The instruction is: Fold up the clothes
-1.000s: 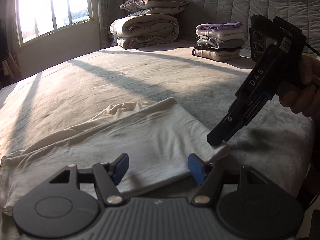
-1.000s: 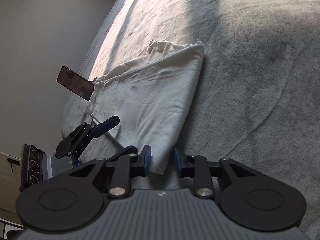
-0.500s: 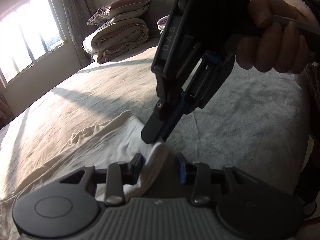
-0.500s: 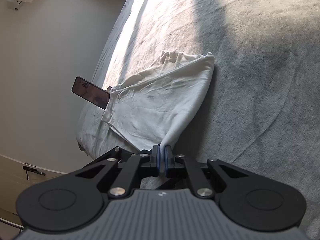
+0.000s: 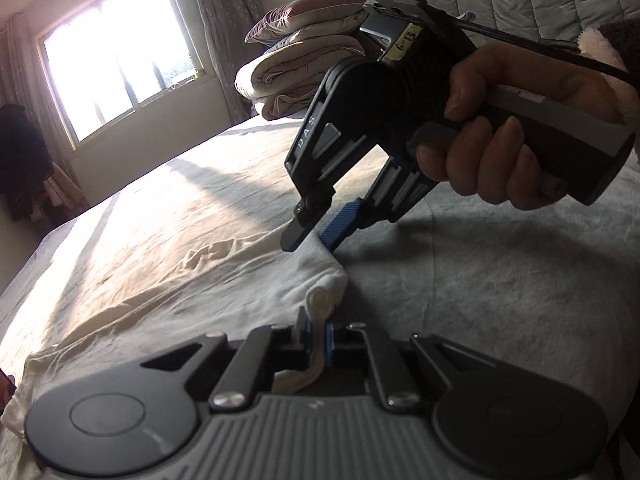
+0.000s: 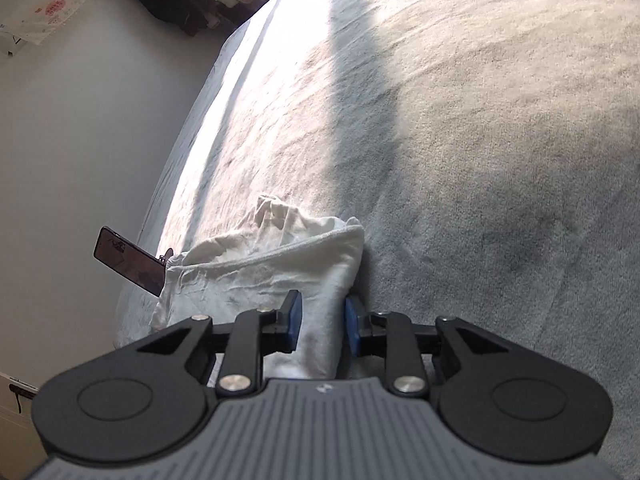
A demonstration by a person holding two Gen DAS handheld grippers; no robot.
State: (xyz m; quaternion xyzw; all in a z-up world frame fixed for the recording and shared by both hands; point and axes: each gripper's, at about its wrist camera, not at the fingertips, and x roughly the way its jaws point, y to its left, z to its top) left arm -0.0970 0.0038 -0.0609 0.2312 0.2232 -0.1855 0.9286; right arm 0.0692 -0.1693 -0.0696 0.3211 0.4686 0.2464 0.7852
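A: Left wrist view first: what is different from a second ago?

B: The left gripper (image 5: pixel 316 336) has just been closing, and its fingers now pinch the near corner of the cream garment (image 5: pixel 168 280), with bunched cloth squeezed between the blue pads. A second ago those fingers stood wide with only the flat hem between them.

A: And the other one?

B: The right gripper (image 6: pixel 320 320) has just been opening. Half a second back it clamped that same corner; now its fingers stand a little apart, cloth lying between the pads but not pressed. So I judge the corner has been handed from right to left, freeing the right to take another hold for the next fold.

A: Where does the garment lie?

B: On the grey bed (image 6: pixel 480 160), near its edge, already doubled lengthwise. Its long axis runs from the pinched corner away toward the phone (image 6: pixel 130 261) at the bed's side, the folded edge facing the bed's middle.
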